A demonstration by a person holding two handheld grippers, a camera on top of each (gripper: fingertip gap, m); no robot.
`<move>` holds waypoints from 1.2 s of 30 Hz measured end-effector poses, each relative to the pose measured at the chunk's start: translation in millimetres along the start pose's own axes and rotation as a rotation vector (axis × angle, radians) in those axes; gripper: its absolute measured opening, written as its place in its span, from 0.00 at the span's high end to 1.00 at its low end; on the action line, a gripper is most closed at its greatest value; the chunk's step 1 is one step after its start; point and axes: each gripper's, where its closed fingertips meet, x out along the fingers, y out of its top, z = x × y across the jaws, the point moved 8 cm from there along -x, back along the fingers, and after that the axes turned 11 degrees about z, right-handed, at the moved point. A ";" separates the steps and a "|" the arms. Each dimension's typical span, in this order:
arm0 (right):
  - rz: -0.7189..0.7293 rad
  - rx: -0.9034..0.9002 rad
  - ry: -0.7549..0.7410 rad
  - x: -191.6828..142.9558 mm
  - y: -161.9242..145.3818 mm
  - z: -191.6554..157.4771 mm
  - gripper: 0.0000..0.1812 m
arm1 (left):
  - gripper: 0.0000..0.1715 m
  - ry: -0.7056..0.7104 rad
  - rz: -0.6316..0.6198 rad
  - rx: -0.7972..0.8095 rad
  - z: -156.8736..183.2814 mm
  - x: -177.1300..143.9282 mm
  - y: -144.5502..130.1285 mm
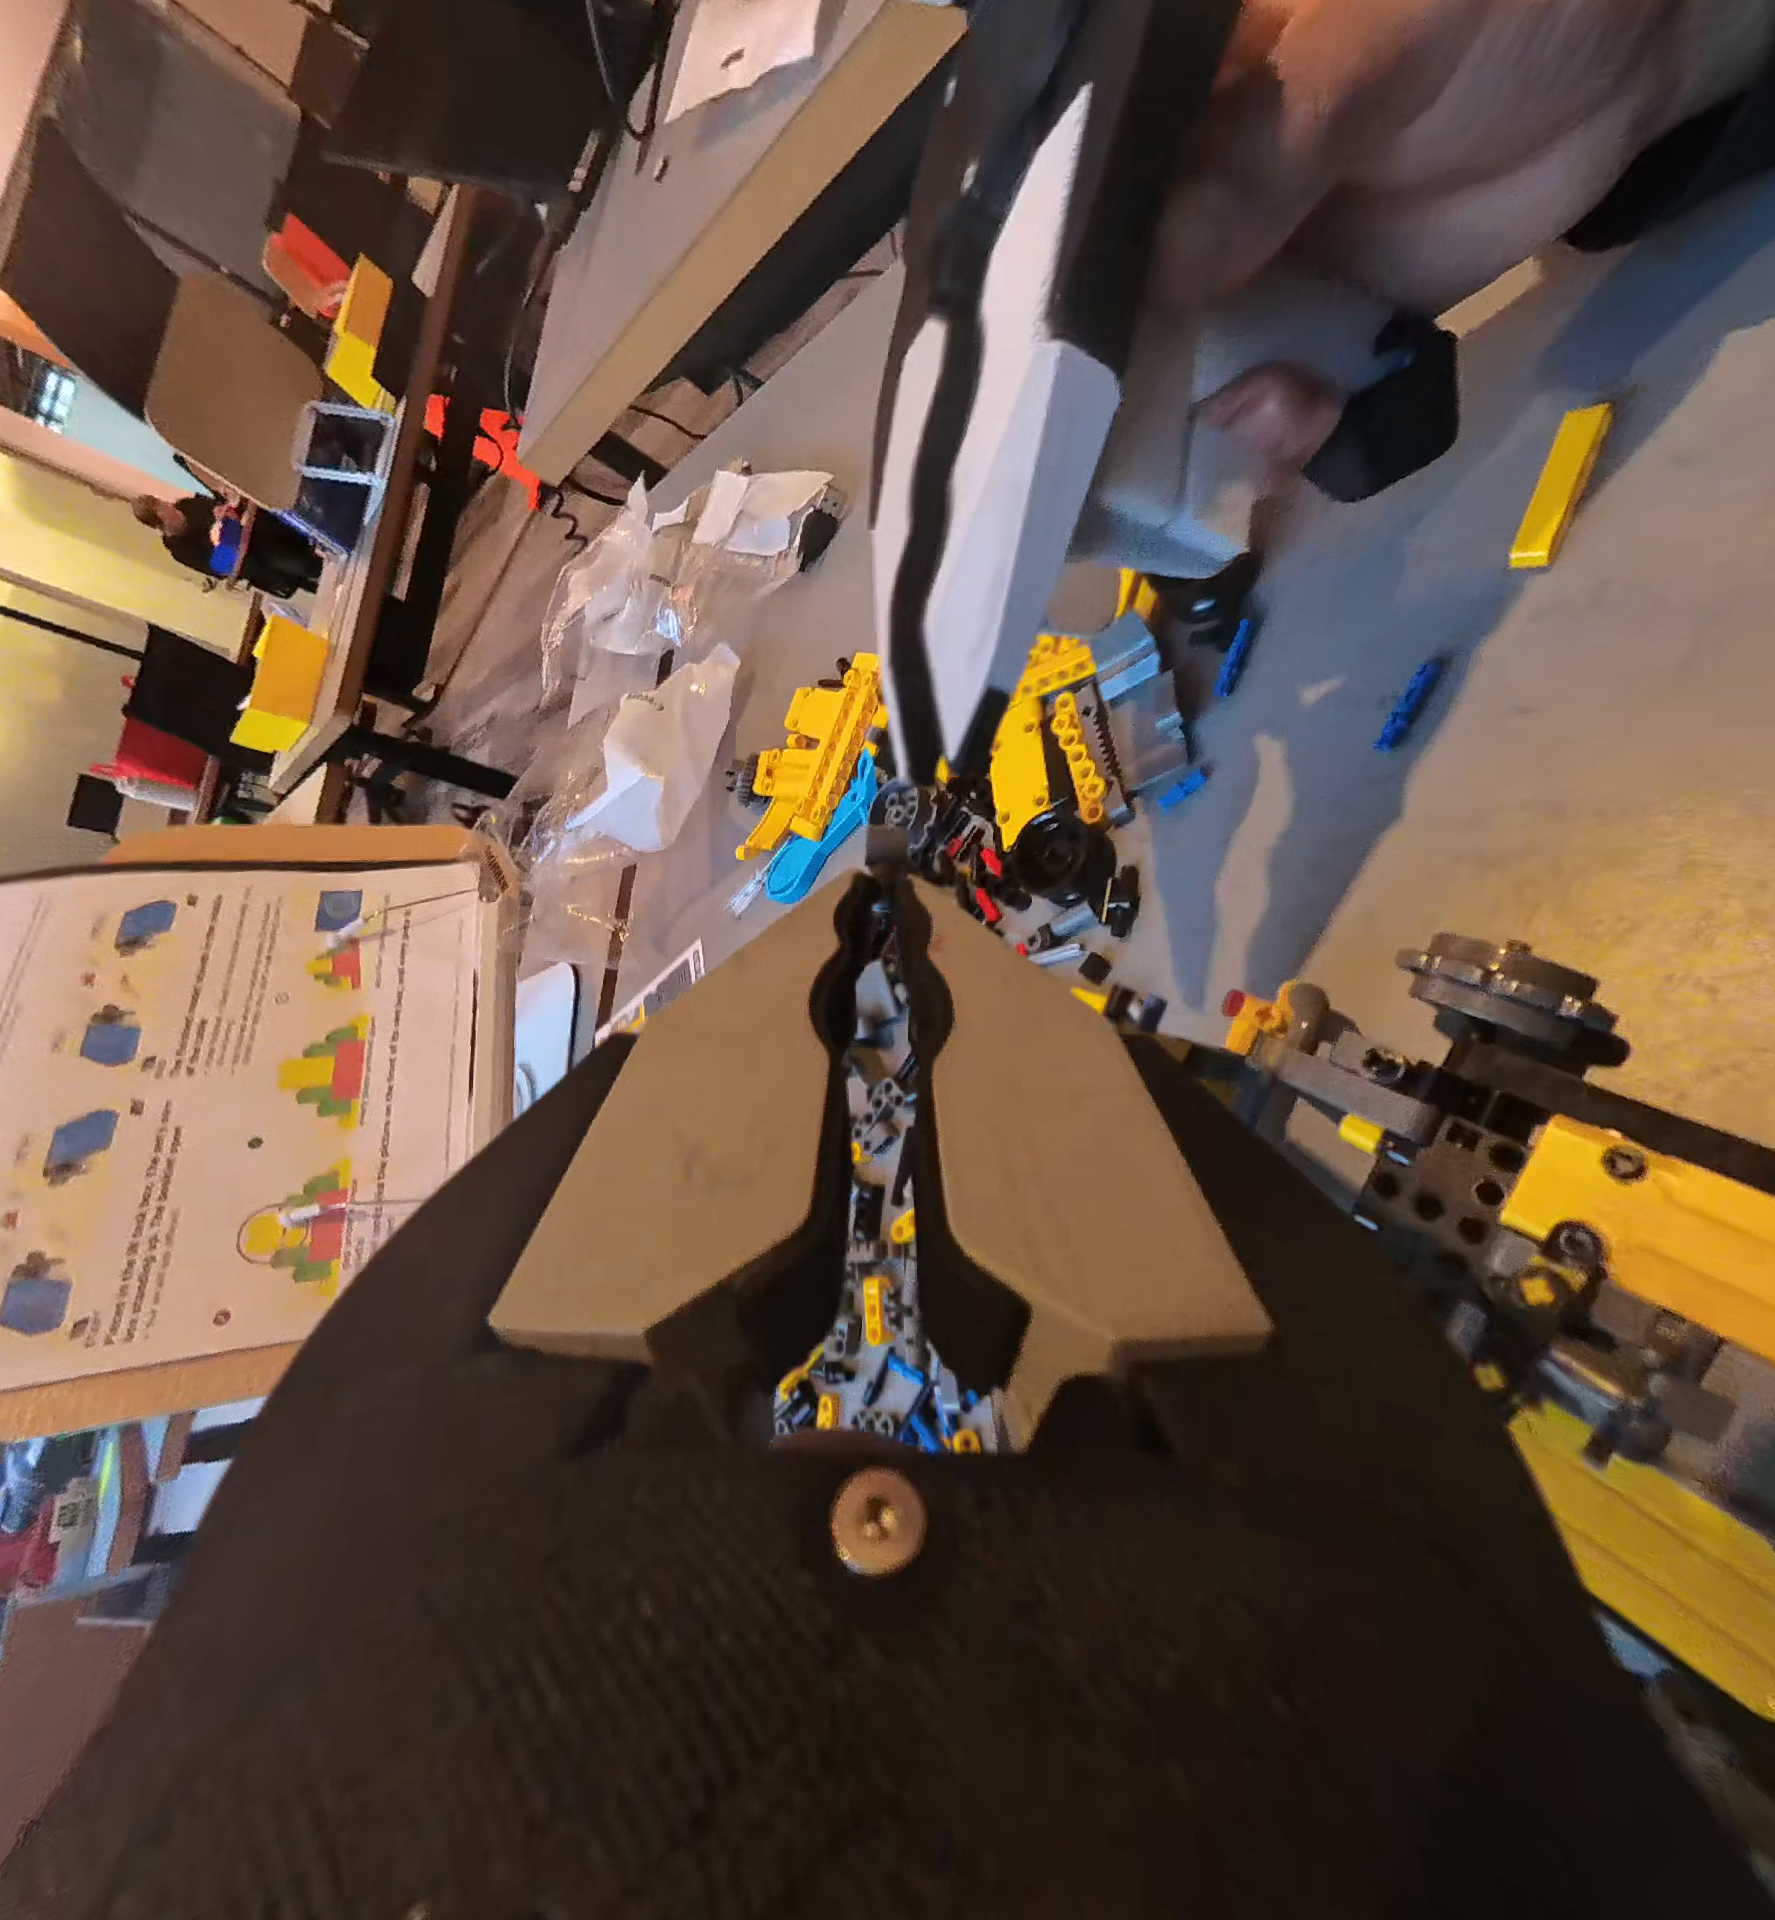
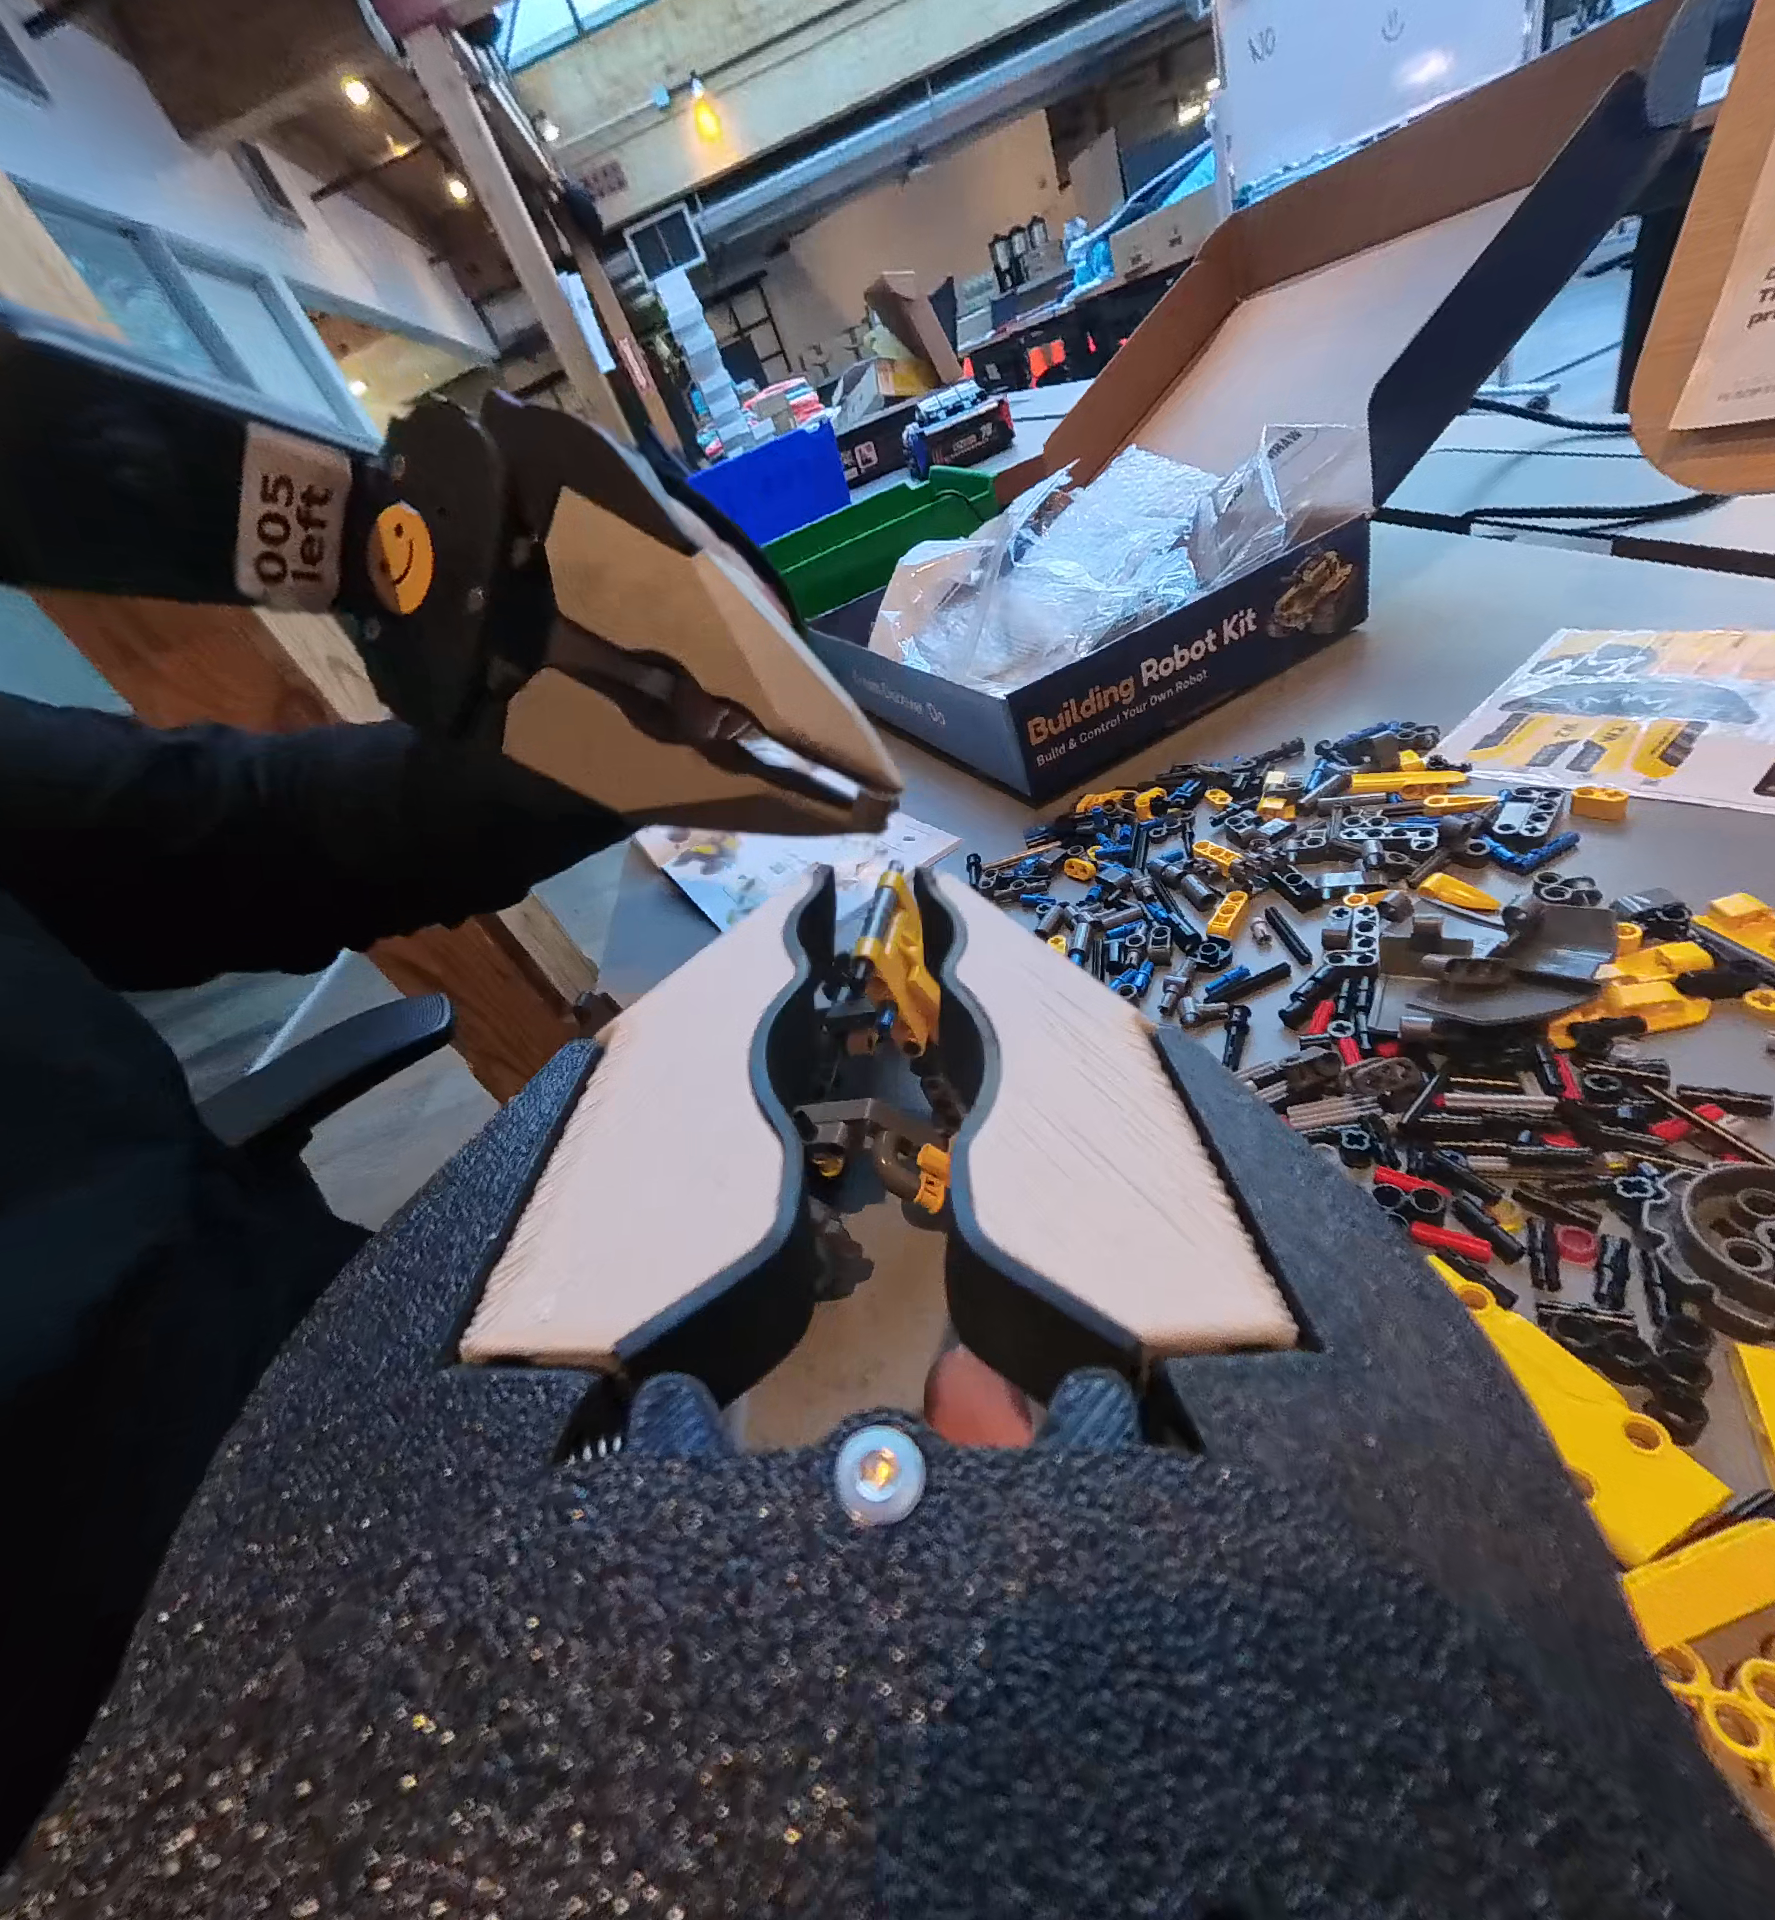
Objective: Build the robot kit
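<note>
Right gripper (image 2: 875,894), frame centre, is clamped on a yellow-and-black brick assembly (image 2: 888,1023) held between its fingers above the grey table (image 2: 1465,613). Left gripper (image 2: 878,808), upper left, tips pinched together just above it; loose parts pile (image 2: 1382,935) lies right

The left wrist view looks along its own tool (image 1: 888,883), rolled sideways, close above the bench (image 1: 1641,779), facing the loose parts pile (image 1: 1028,873). The right wrist view sits upright behind its tool (image 2: 872,883), low and close over the bench (image 2: 1465,603). Both share the parts pile (image 2: 1382,935), and each shows the other tool ahead.
</note>
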 end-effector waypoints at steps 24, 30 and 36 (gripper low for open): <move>-0.361 -0.161 -0.106 -42.5 -11.8 15.3 0.97 | 0.93 -0.118 -0.002 -0.379 8.6 -3.3 -14.5; -0.689 -0.219 -0.099 -67.7 -48.7 21.6 0.97 | 0.89 -0.053 -0.045 -0.581 7.8 -41.2 -45.1; -0.776 -0.172 -0.059 -75.4 -62.3 22.2 0.97 | 0.78 -0.023 -0.098 -0.707 14.1 -52.8 -69.8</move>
